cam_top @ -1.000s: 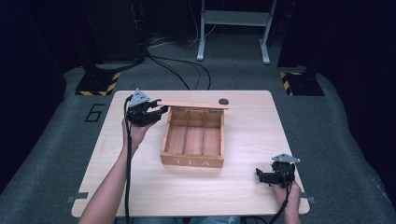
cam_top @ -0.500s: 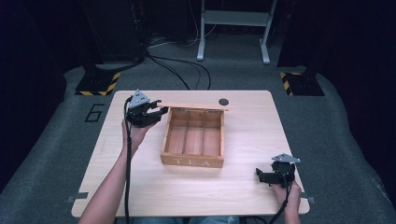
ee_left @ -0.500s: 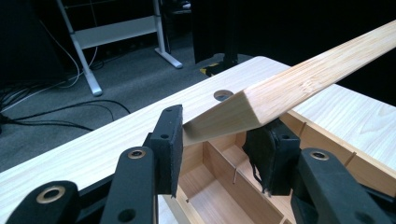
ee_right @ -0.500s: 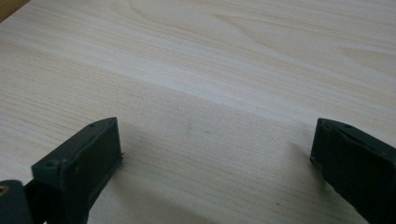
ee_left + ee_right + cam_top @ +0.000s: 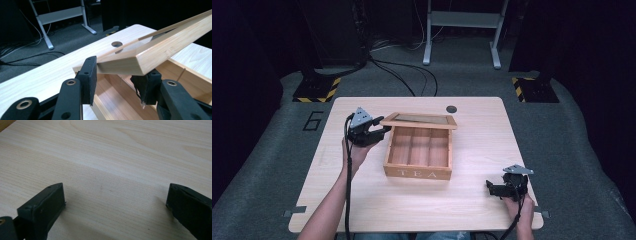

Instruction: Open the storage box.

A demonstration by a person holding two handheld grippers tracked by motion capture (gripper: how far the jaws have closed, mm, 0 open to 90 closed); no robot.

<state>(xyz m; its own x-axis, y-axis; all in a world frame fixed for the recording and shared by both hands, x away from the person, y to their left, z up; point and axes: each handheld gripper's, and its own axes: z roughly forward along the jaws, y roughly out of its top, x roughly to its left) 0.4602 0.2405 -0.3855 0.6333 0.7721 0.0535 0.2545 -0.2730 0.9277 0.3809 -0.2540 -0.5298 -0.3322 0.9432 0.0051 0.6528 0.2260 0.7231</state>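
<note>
High view: the left gripper [image 5: 379, 133] is pinching the lid [image 5: 419, 120] over the tea box [image 5: 418, 173] mid-table. Left gripper view: jaws are clamping the lid's [image 5: 150, 53] corner. Right gripper view: the right gripper [image 5: 115, 206] is sitting wide open over the table [image 5: 112, 150].

The lid [image 5: 419, 120] of the wooden tea box [image 5: 418, 154], a flat strip along the box's far edge in both earlier pictures, now shows its glass panel and frame from above, tilted over the box's far part. The left gripper [image 5: 384, 132], clamped on the lid's left corner [image 5: 117, 65], has shifted slightly nearer, and its jaws have just been opening a little.
</note>
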